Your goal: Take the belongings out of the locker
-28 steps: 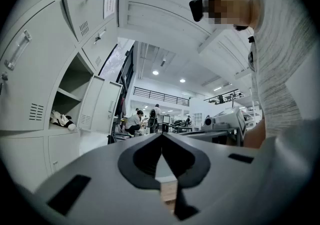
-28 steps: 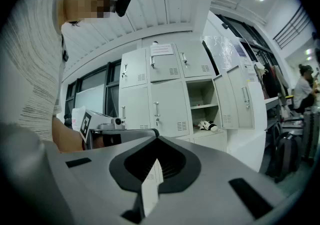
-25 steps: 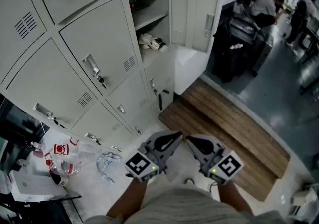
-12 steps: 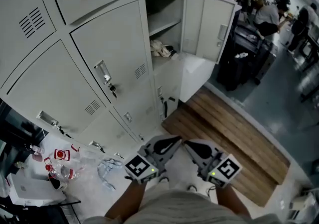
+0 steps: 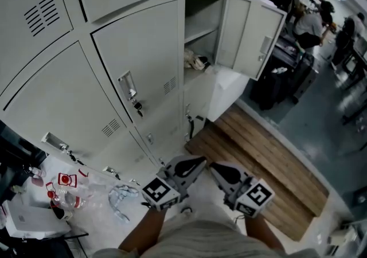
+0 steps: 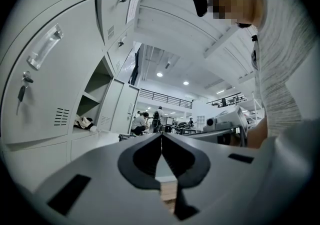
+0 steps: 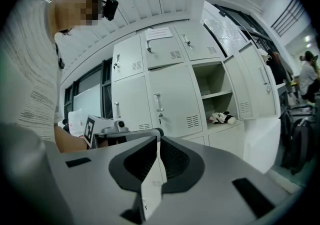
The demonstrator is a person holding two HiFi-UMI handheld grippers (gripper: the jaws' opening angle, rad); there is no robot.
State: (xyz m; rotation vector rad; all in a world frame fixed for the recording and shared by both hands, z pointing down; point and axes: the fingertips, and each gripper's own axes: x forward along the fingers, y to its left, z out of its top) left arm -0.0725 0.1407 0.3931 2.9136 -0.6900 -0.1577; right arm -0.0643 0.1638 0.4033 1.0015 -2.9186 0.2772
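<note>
Fingers closed empty on left gripper and right gripper; locker door ajar beside bundle.

My head cam sits high and looks steeply down, so I get the left gripper and right gripper right at the bottom edge, with the locker bank leaning away up top, not close at all. The two gripper cams ride low and look roughly level along their own jaws. The left one has the locker bank running off down its left side, the right one faces it more squarely. All three share the open compartment with the bundle on its shelf, small and far off in each.
</note>
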